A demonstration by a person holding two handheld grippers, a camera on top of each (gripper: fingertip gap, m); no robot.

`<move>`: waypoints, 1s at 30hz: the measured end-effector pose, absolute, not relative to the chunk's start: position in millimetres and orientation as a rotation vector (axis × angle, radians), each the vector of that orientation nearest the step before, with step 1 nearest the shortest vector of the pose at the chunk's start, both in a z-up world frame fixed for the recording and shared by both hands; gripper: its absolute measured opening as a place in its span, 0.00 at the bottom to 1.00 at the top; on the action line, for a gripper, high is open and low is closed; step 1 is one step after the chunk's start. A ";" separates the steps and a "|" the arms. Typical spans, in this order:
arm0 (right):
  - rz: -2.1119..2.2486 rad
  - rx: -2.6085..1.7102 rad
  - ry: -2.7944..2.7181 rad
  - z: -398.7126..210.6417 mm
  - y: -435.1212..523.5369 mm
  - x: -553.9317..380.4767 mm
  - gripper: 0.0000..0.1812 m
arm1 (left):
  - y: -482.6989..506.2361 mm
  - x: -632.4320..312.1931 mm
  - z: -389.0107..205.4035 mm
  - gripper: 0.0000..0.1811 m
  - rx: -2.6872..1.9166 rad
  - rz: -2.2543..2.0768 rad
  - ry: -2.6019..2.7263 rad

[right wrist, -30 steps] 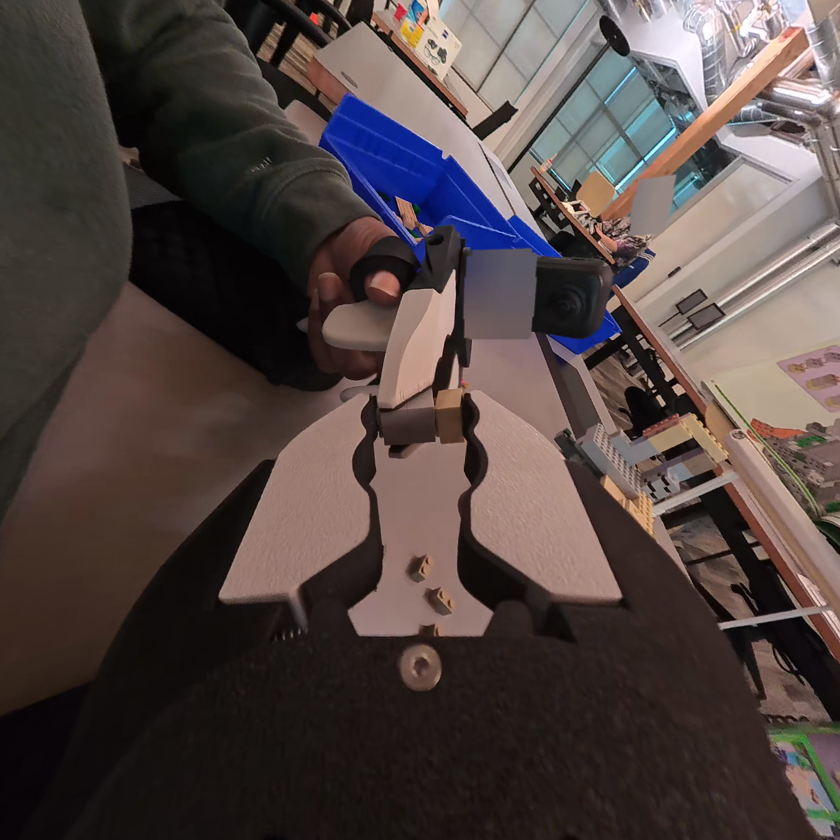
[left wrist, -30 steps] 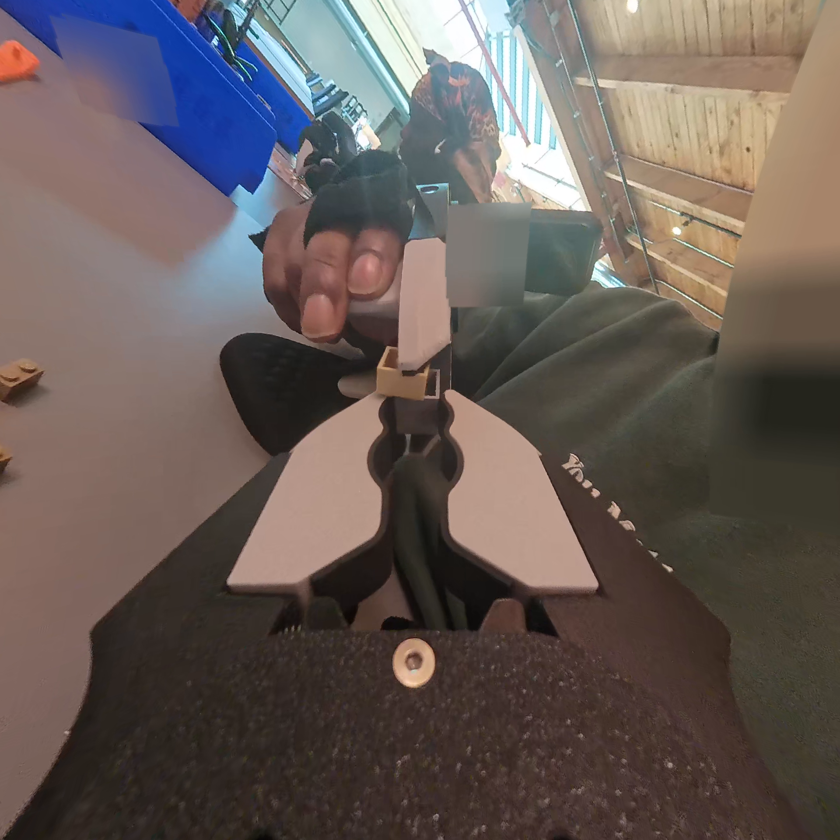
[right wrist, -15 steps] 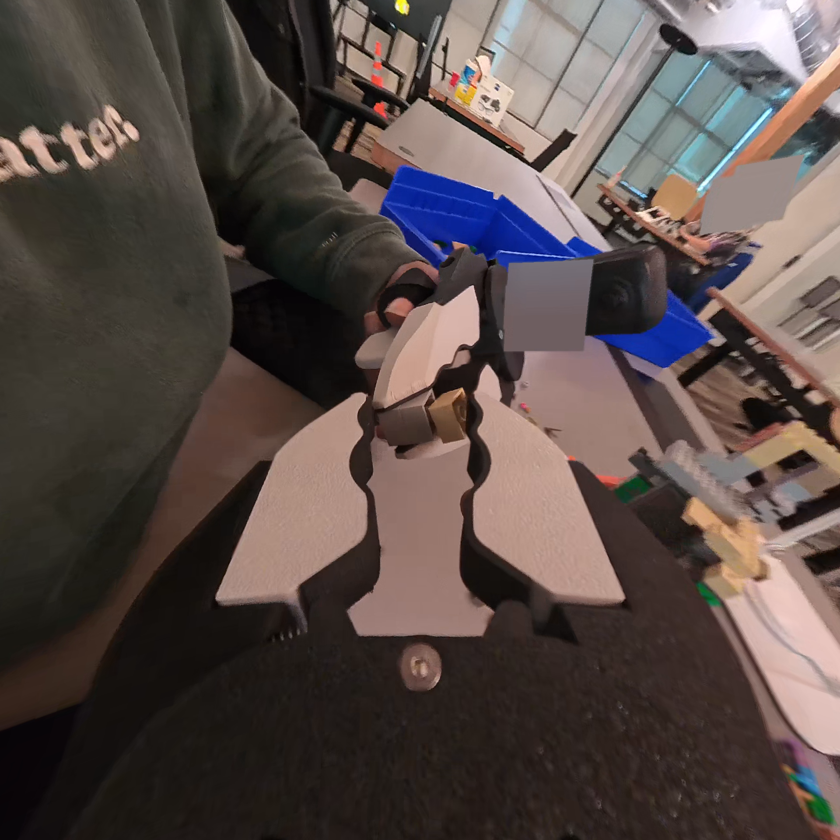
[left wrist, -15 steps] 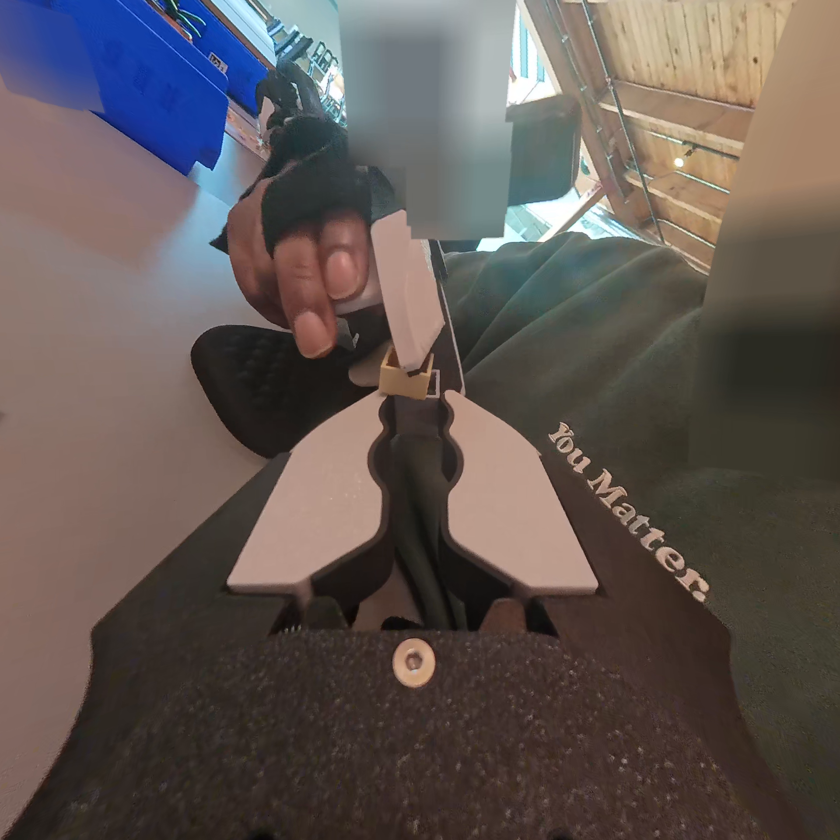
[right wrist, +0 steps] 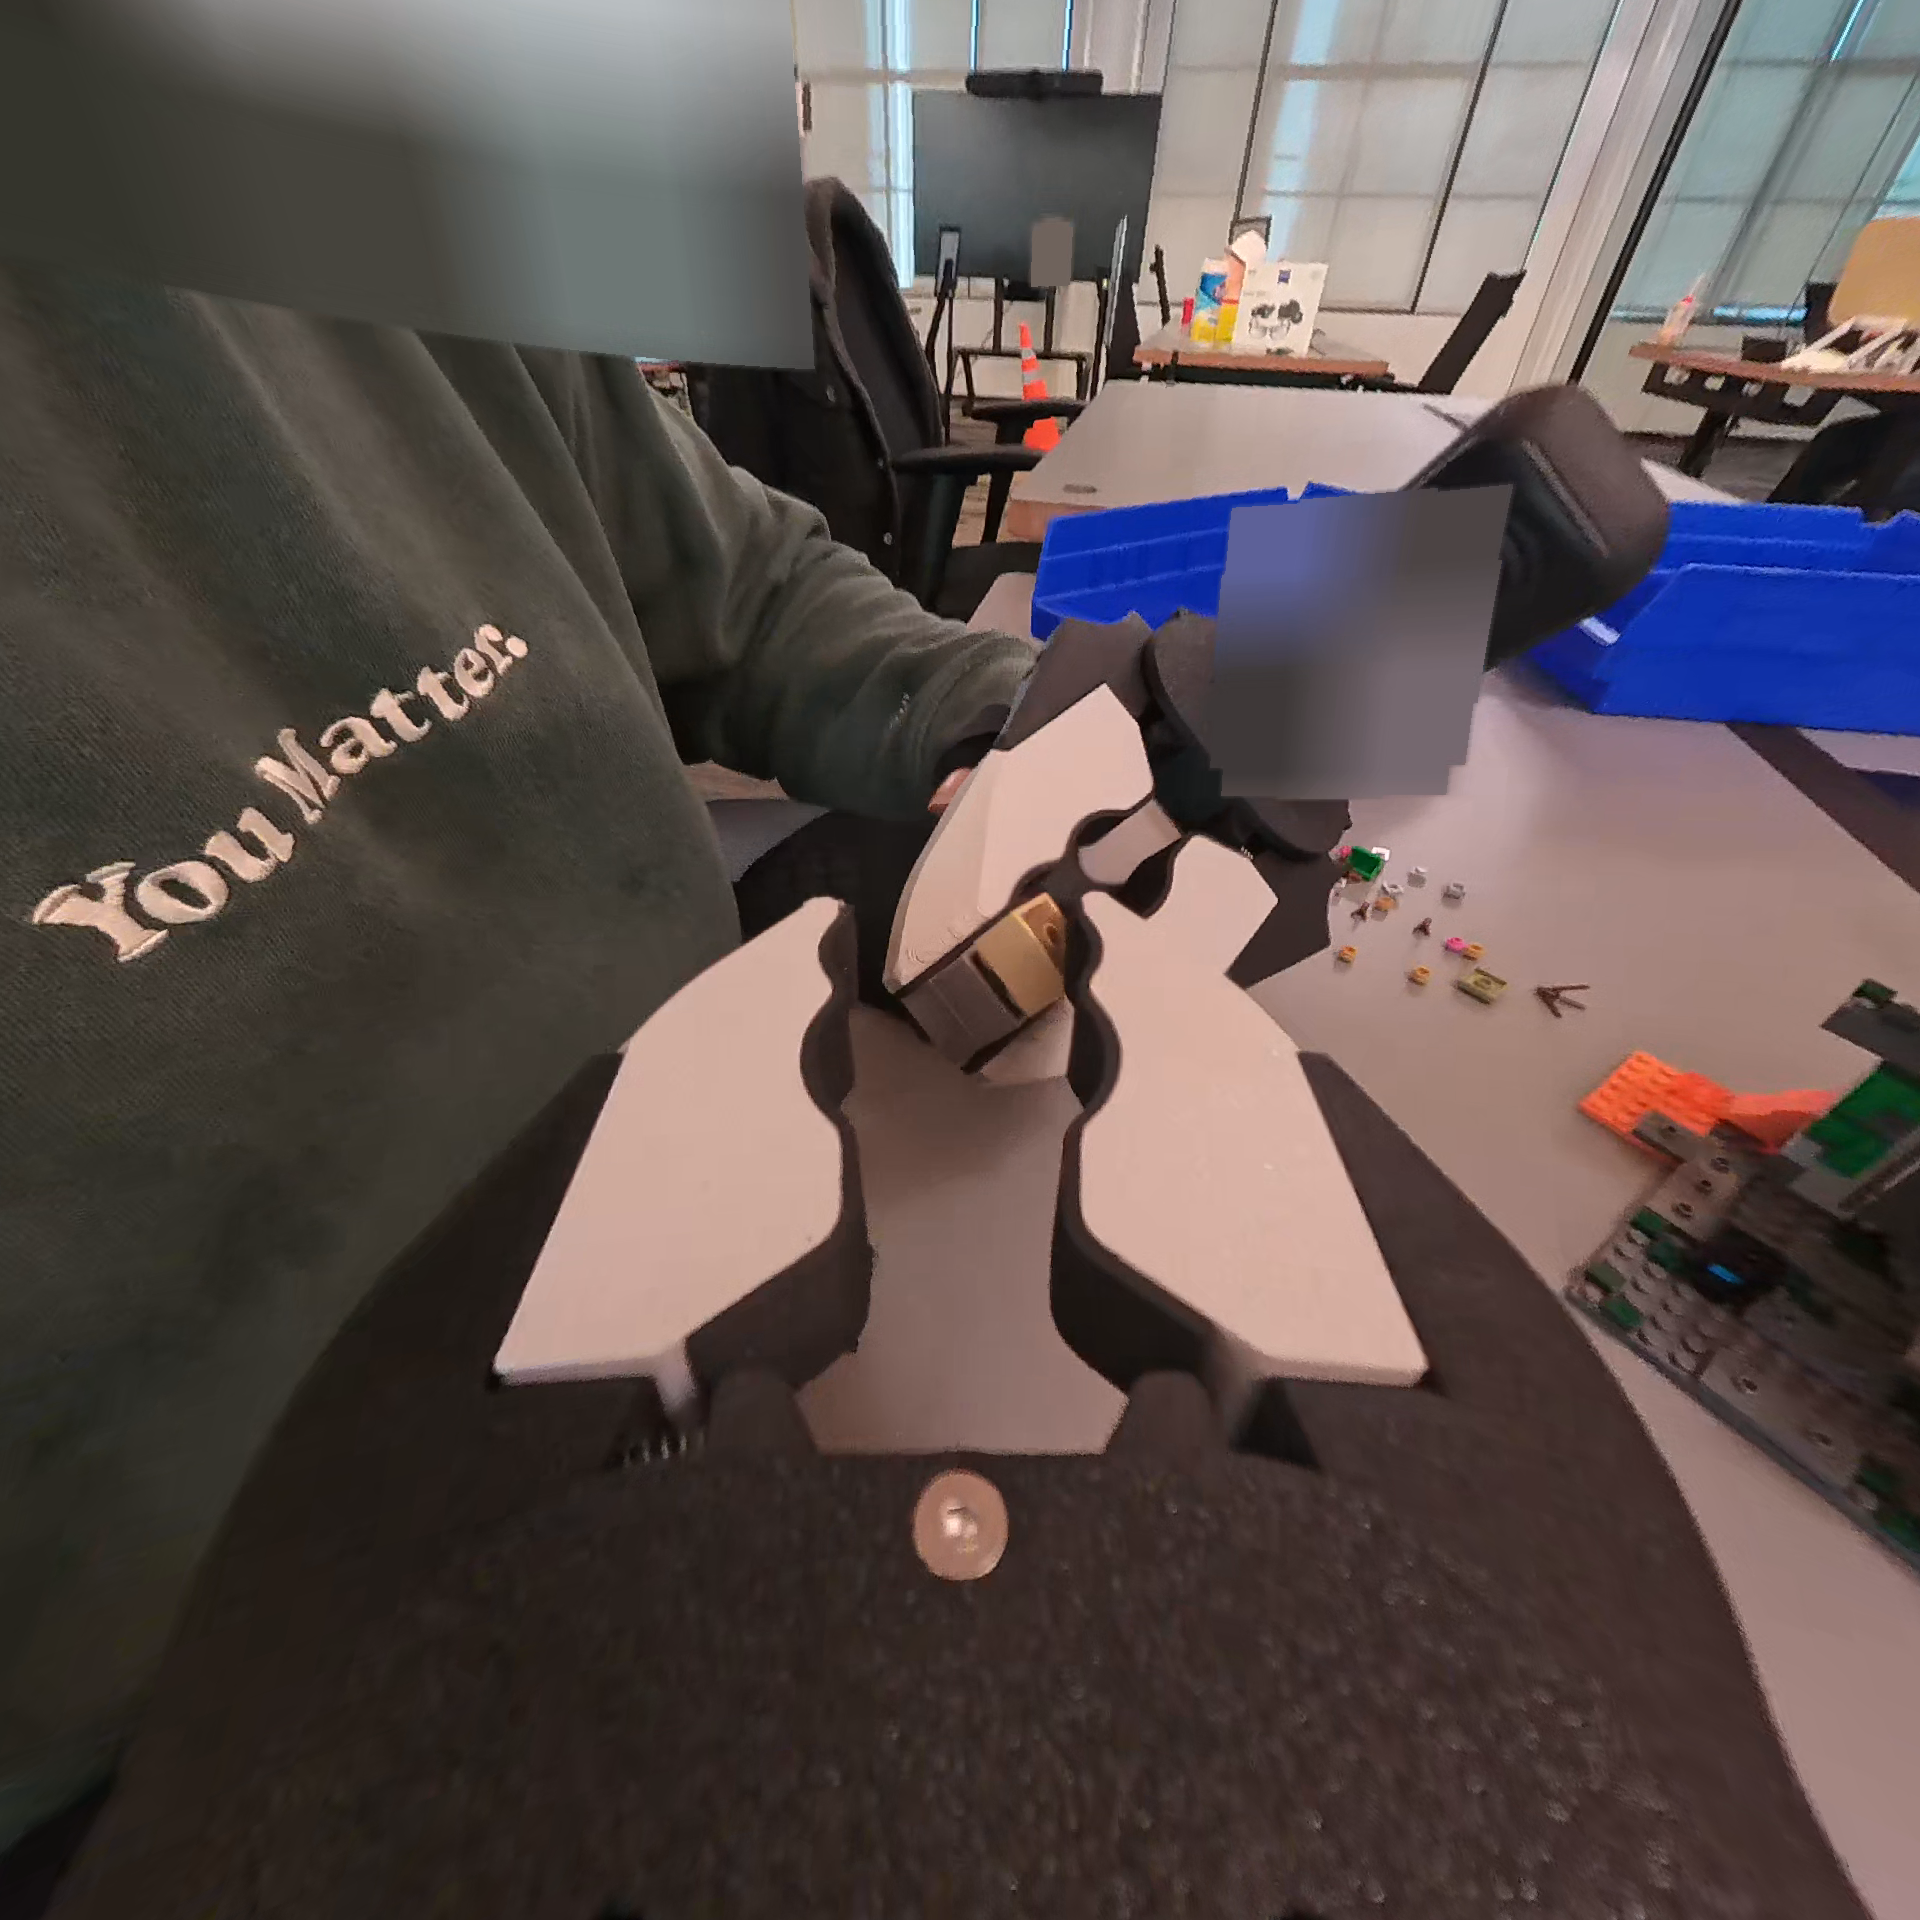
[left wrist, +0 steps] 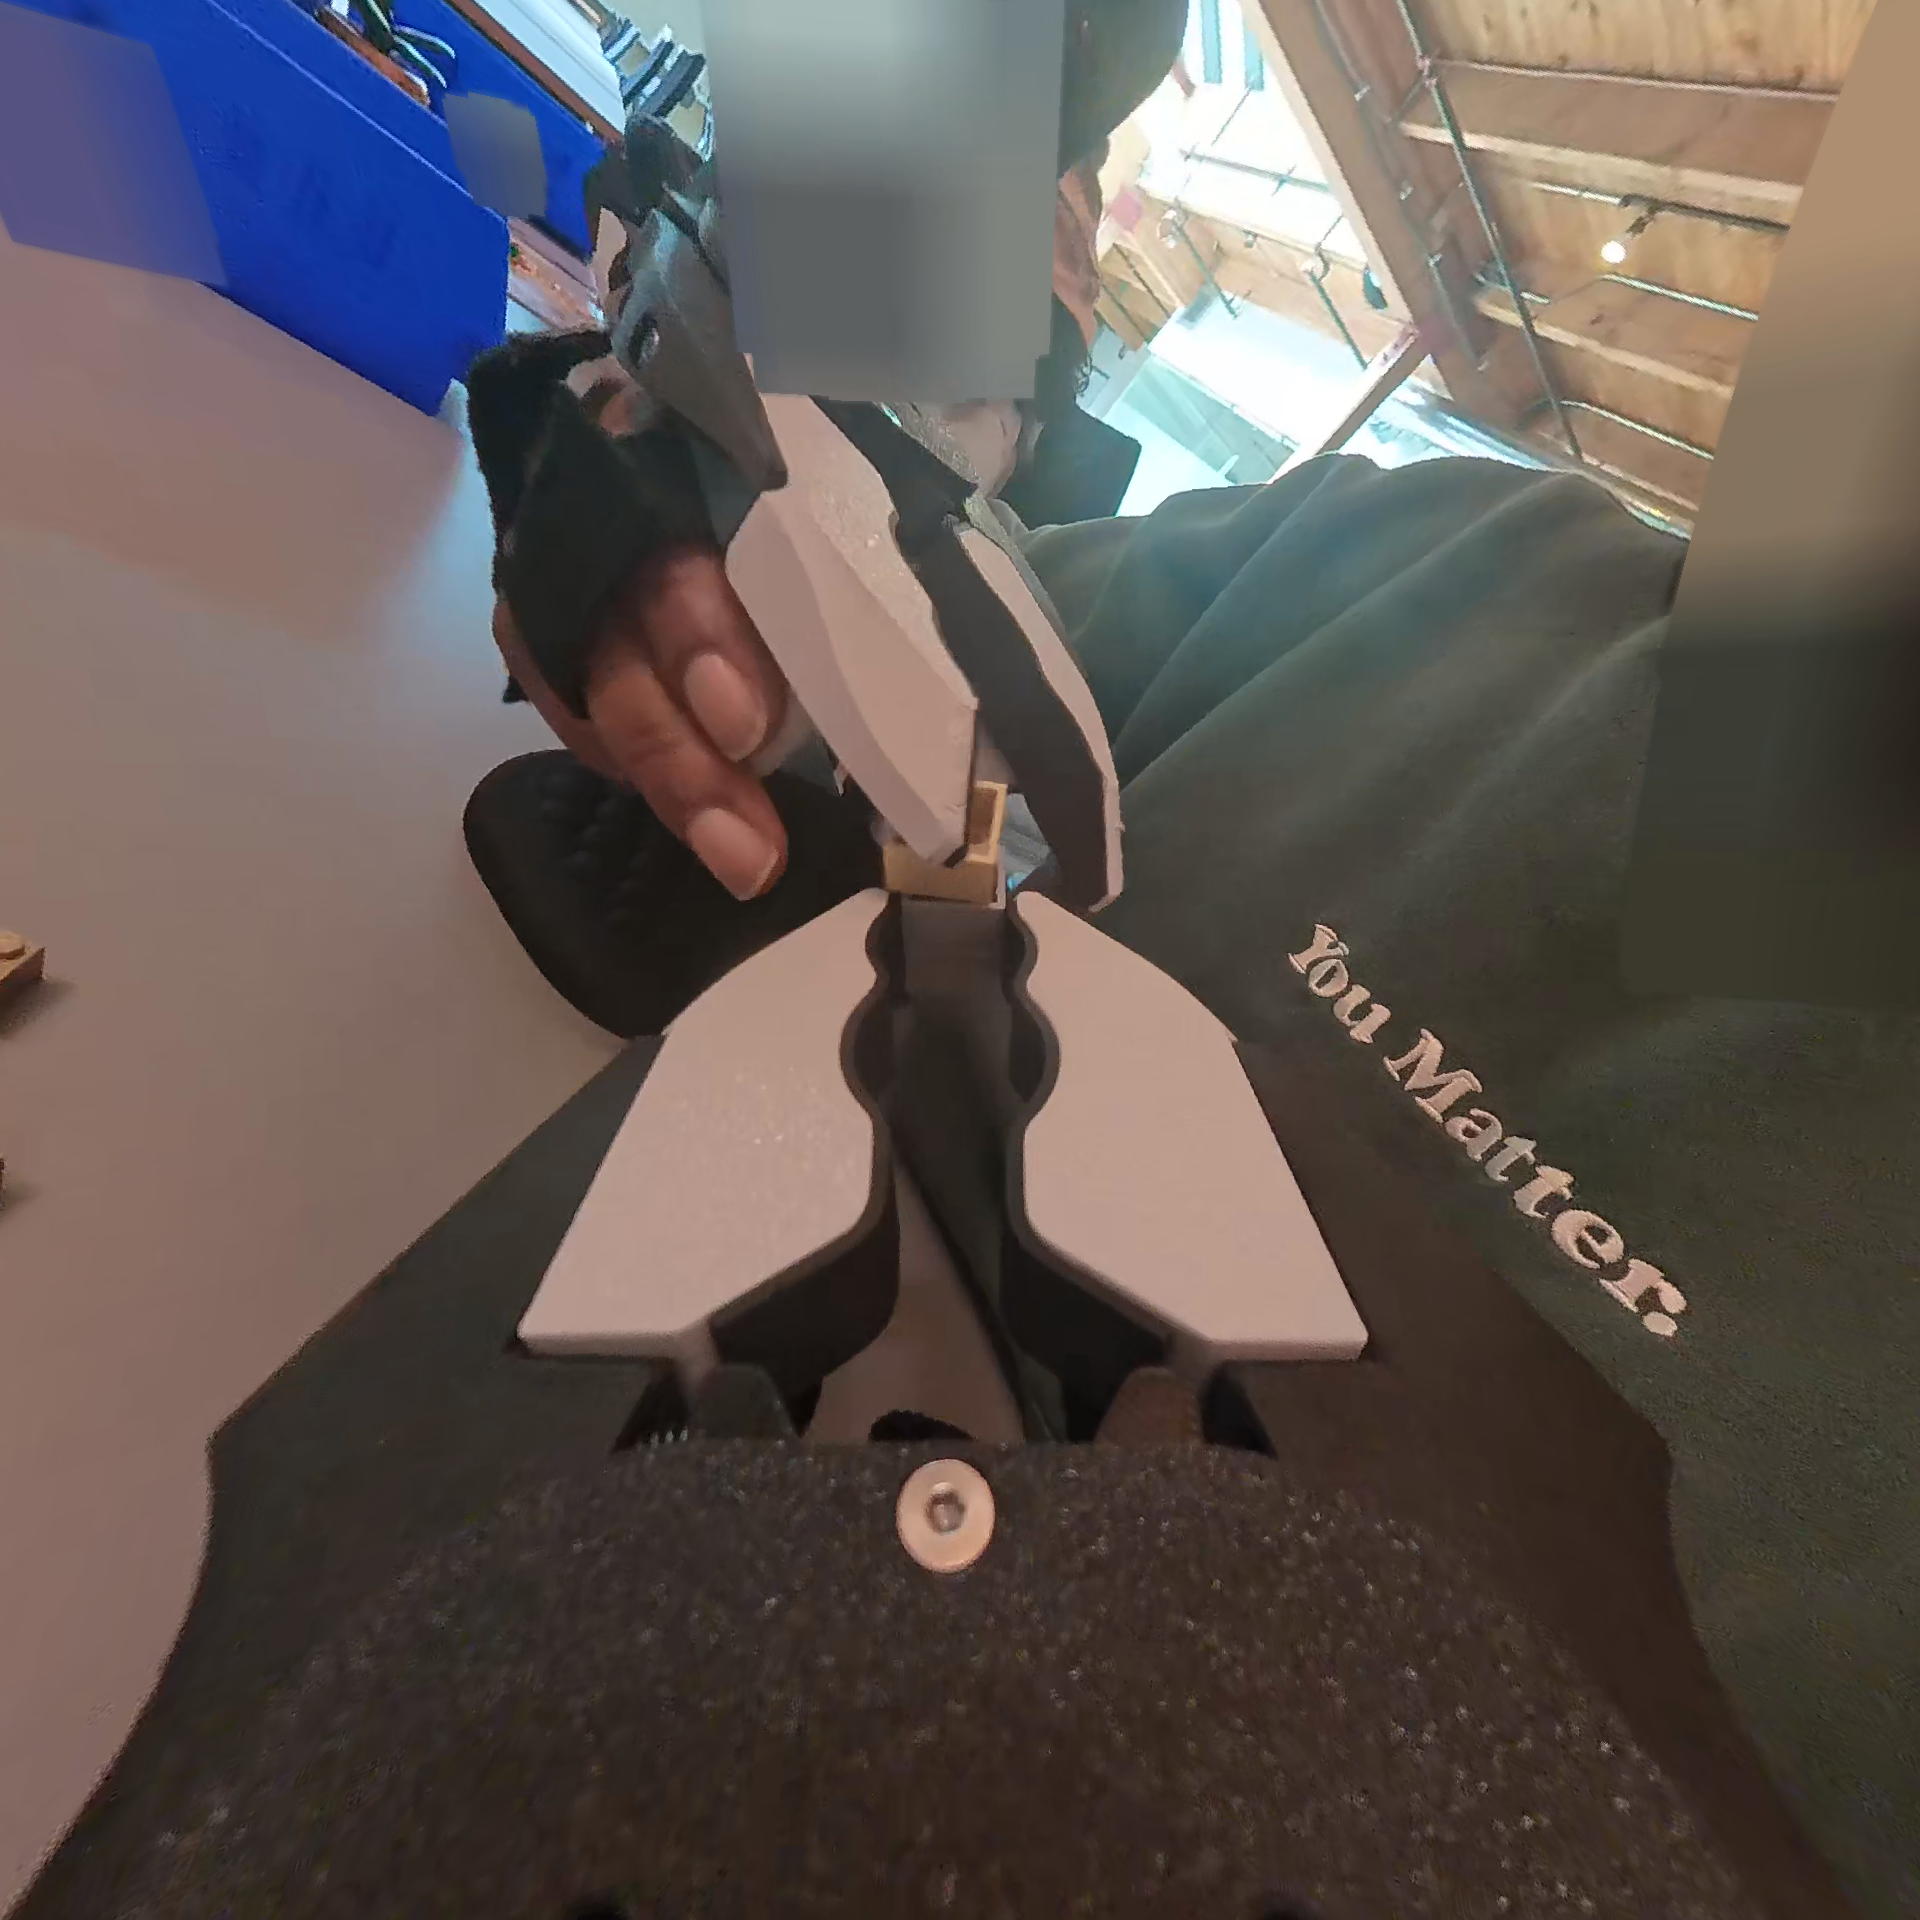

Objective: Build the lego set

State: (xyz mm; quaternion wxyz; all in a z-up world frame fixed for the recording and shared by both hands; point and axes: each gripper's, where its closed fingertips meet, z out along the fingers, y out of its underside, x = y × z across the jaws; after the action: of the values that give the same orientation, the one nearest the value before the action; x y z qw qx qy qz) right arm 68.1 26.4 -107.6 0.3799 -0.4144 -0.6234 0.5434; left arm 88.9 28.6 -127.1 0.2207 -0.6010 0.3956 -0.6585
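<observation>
My left gripper (left wrist: 945, 914) is shut on a small grey brick (left wrist: 940, 940) with a tan brick (left wrist: 935, 881) stuck on its far end. My right gripper (left wrist: 1023, 868) comes down from above, and its fingers close on the tan brick from both sides. In the right wrist view my right gripper (right wrist: 956, 935) has the tan brick (right wrist: 1023, 951) and the grey brick (right wrist: 951, 1013) between its tips. The left gripper (right wrist: 961, 1029) clamps the grey brick there. Both are held in the air before the person's green sweatshirt (right wrist: 312, 831).
A partly built lego model (right wrist: 1766, 1247) with an orange plate (right wrist: 1662, 1096) stands on the grey table (right wrist: 1558, 810) at right. Small loose pieces (right wrist: 1434, 935) lie beyond it. Blue bins (right wrist: 1766, 623) stand at the back. A tan plate (left wrist: 16, 961) lies at far left. Both grippers' tips are close together, under 4 cm apart.
Both grippers have swung round toward the person's chest while staying joined at the bricks. The right gripper has tilted relative to the left. The bricks stay held.
</observation>
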 end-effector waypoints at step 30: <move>0.705 -0.729 -1.609 -94.6 23.0 55.3 0.19 | 15.0 79.2 -95.1 0.09 -1.501 -2.112 0.915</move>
State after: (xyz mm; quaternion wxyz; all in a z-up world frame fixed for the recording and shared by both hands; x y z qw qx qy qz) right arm 55.3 23.0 -94.6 0.5810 -0.3120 -0.6886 0.3016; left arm 79.2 15.0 -95.1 0.1958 -0.5356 0.3265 -0.7538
